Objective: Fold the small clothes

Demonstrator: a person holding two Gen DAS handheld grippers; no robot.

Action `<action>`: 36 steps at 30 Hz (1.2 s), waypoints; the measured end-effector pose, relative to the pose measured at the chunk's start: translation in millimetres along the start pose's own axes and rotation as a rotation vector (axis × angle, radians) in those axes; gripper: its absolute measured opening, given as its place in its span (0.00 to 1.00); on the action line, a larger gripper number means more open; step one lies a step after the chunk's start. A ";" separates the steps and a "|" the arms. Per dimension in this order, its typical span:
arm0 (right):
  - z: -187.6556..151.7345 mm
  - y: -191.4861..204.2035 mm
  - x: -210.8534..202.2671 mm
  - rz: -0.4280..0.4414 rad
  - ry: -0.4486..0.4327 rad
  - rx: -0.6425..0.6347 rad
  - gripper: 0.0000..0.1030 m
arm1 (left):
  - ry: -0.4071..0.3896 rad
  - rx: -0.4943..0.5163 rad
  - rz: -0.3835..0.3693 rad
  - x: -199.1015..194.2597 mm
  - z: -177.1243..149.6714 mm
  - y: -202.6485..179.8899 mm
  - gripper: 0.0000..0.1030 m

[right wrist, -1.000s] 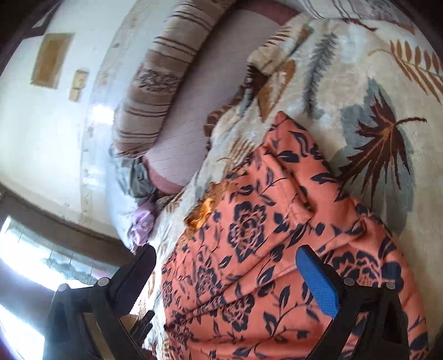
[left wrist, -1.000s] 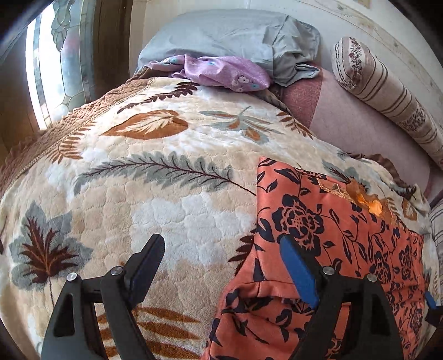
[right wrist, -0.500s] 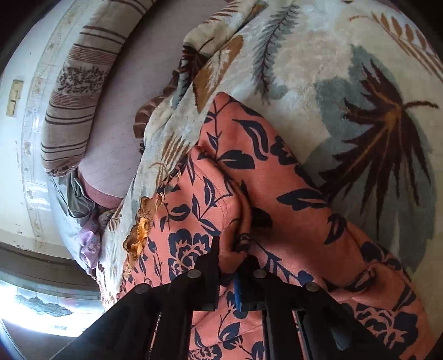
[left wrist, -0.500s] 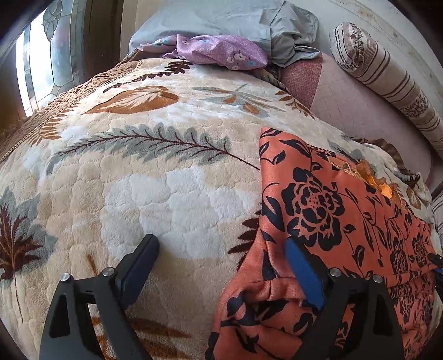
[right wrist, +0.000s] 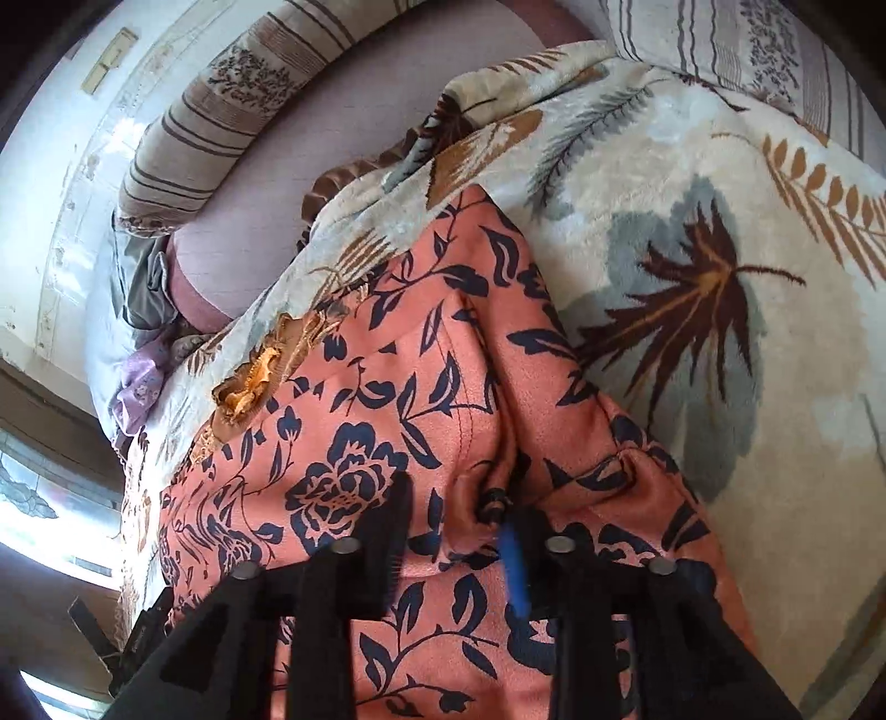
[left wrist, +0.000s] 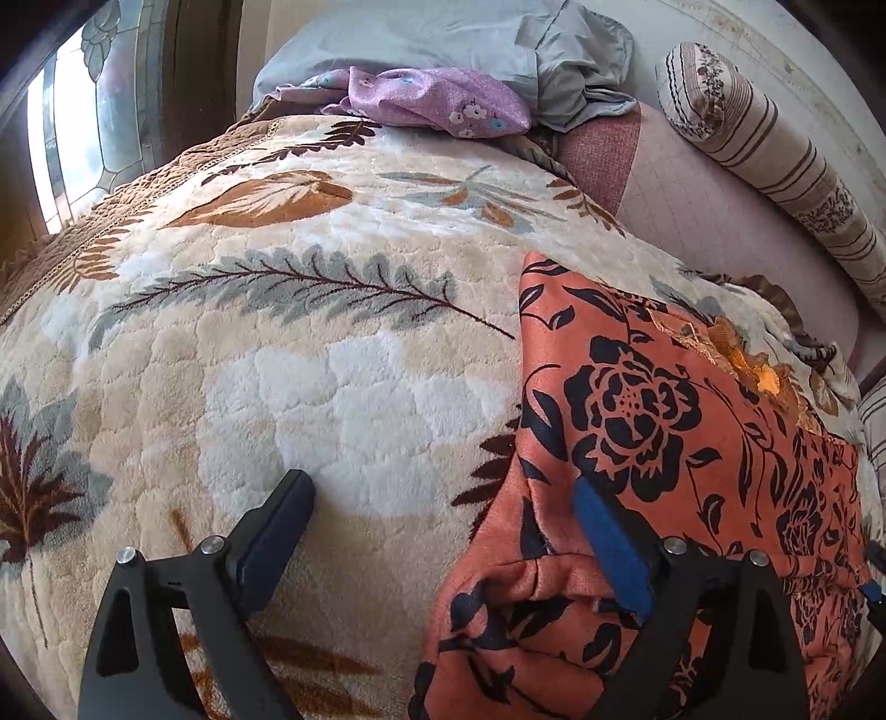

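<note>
An orange garment with a black flower print [left wrist: 664,443] lies on the leaf-patterned blanket [left wrist: 332,387], with a gold embroidered neckline at its far edge. My left gripper [left wrist: 443,515] is open low over the garment's near left corner, one finger over the blanket and the blue-padded finger [left wrist: 609,548] over the cloth. In the right wrist view my right gripper [right wrist: 459,515] has its jaws partly apart around a raised fold of the same garment [right wrist: 387,415]. The bunched cloth sits between the fingers.
A purple flowered cloth [left wrist: 443,102] and a grey pillow [left wrist: 470,39] lie at the head of the bed. A striped bolster [left wrist: 775,160] runs along the wall on a pink sheet [left wrist: 692,199]. A window [left wrist: 83,127] is at the far left.
My right gripper closed onto a fold of the garment half a second ago and now stands wider apart with the fold still between the fingers. My left gripper stayed open and shifted slightly.
</note>
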State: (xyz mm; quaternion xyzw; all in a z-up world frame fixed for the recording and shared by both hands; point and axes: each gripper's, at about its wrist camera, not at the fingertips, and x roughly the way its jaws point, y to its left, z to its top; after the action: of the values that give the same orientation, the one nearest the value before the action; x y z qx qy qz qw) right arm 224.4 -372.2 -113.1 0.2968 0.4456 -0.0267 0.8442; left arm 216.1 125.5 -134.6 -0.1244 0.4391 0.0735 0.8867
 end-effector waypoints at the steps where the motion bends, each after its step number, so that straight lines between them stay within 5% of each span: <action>1: 1.5 -1.8 -8.5 0.001 -0.029 -0.006 0.73 | 0.039 0.017 -0.010 -2.7 4.5 -2.7 0.91; 4: 7.8 -9.3 -36.0 0.005 -0.108 -0.003 0.73 | -0.002 -0.003 -0.126 -32.3 16.0 -7.6 0.91; 7: 18.7 1.8 -48.6 0.140 -0.143 -0.007 0.74 | -0.047 0.111 -0.152 -46.4 26.3 -29.9 0.91; 9: 25.6 20.6 -34.9 0.253 -0.068 -0.057 0.74 | 0.043 0.205 -0.155 -24.0 24.8 -45.3 0.92; 11: 29.9 36.1 1.0 0.313 0.051 -0.112 0.76 | 0.296 0.278 -0.055 26.8 12.2 -50.5 0.94; 12: 33.0 34.4 24.6 0.269 0.120 -0.125 0.76 | 0.245 0.281 -0.071 23.9 12.0 -48.0 0.95; 14: 41.8 14.7 59.6 0.115 0.194 -0.074 0.74 | 0.273 0.290 -0.049 17.0 15.8 -49.5 0.95; 15: 49.2 10.6 60.7 0.140 0.178 -0.046 0.67 | 0.260 0.292 -0.042 10.3 17.7 -48.7 0.95; 18: 61.7 34.7 50.3 0.263 0.146 -0.081 0.69 | 0.157 0.305 -0.042 -9.9 23.8 -47.7 0.95; 21: 44.8 67.4 80.7 0.454 0.353 -0.148 0.78 | 0.153 0.248 -0.160 -5.8 27.8 -51.4 0.95; 23: 34.6 67.6 108.4 0.339 0.392 -0.212 0.76 | 0.263 0.301 -0.171 18.3 20.1 -62.3 0.95; 24: 40.2 57.6 111.3 0.364 0.364 -0.128 0.69 | 0.359 0.358 -0.120 35.4 8.0 -69.3 0.98; 27: 53.2 62.2 84.3 0.335 0.235 -0.061 0.72 | 0.261 0.448 -0.069 15.6 0.5 -80.7 0.99; 30: 43.8 96.2 94.0 0.504 0.393 -0.168 0.83 | 0.188 0.436 -0.108 3.3 5.4 -88.9 0.99; 32: 34.9 98.4 118.9 0.351 0.420 -0.242 0.83 | 0.234 0.425 -0.070 19.2 1.7 -94.3 0.99; 33: 38.3 89.9 126.0 0.358 0.399 -0.173 0.77 | 0.297 0.433 -0.043 31.6 -2.9 -96.1 1.00; 34: 44.2 83.1 122.1 0.375 0.359 -0.084 0.76 | 0.271 0.429 -0.051 25.3 0.7 -92.9 1.00; 36: 48.2 93.8 97.5 0.361 0.272 -0.105 0.79 | 0.235 0.404 -0.115 7.5 11.7 -90.4 0.99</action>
State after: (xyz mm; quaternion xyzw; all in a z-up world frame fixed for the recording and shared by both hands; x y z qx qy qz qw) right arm 347.6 -298.9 -122.7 0.3282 0.4958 0.1880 0.7817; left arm 251.2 42.4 -119.6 0.0232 0.5371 -0.0816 0.8392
